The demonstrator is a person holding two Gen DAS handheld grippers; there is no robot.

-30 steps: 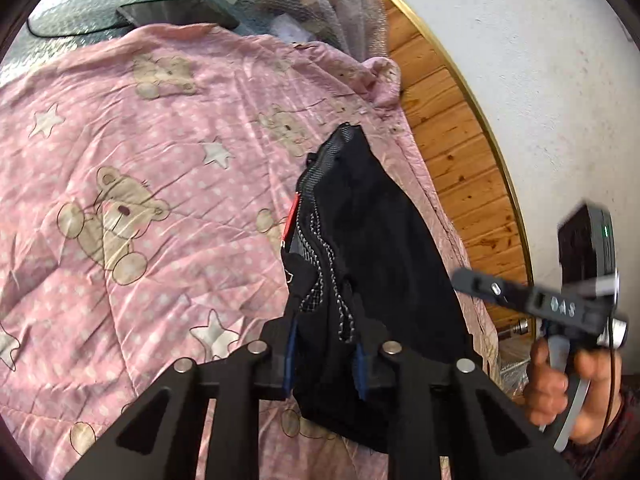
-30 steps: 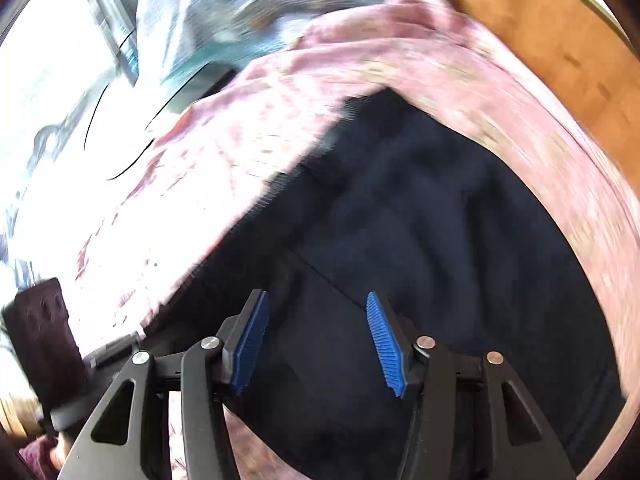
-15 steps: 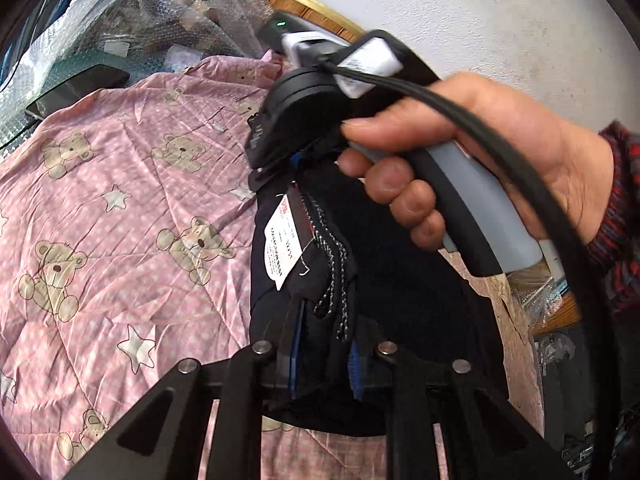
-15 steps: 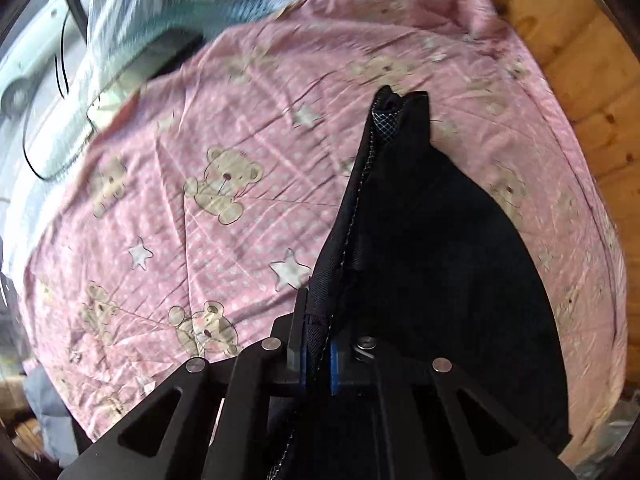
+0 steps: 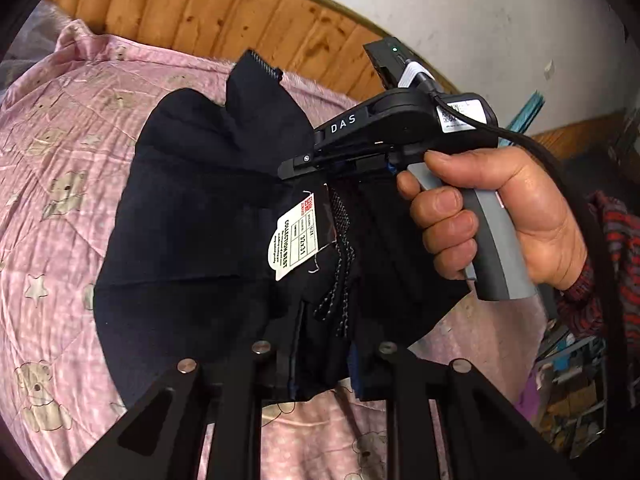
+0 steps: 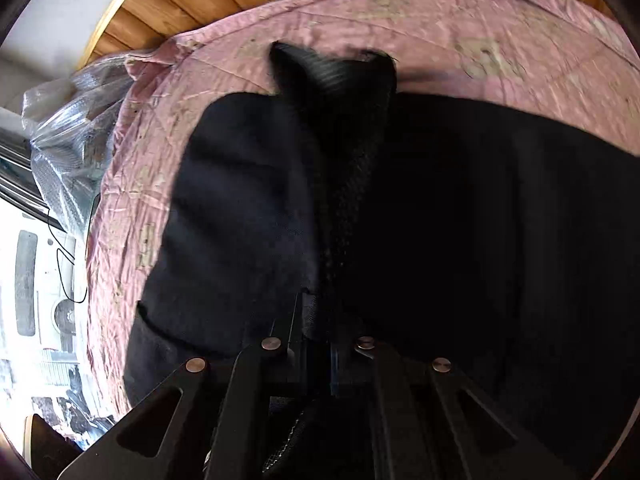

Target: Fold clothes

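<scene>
1. The left gripper (image 5: 324, 364) has its jaws clamped on the dark garment (image 5: 192, 240)
2. The right gripper (image 6: 320, 344), jaws pinched on the same edge, sits just beyond the left gripper
3. From both, the garment hangs away over the pink quilt (image 5: 52, 200)

Dark navy garment (image 5: 192, 240), soft woven cloth, bunched and draped rather than flat. I see it hanging over the pink quilted bed cover (image 5: 60, 200), lower folds spread on it. A black mesh lining strip (image 5: 340, 216) with speckled drawcord runs down the middle. White paper tag (image 5: 294, 242) with red print is stitched near the waistband (text too small to read). One corner (image 5: 256, 66) sticks upward toward the wooden headboard (image 5: 240, 12). Right wrist view: same dark cloth (image 6: 460, 220), blurred, fills most of the frame.
</scene>
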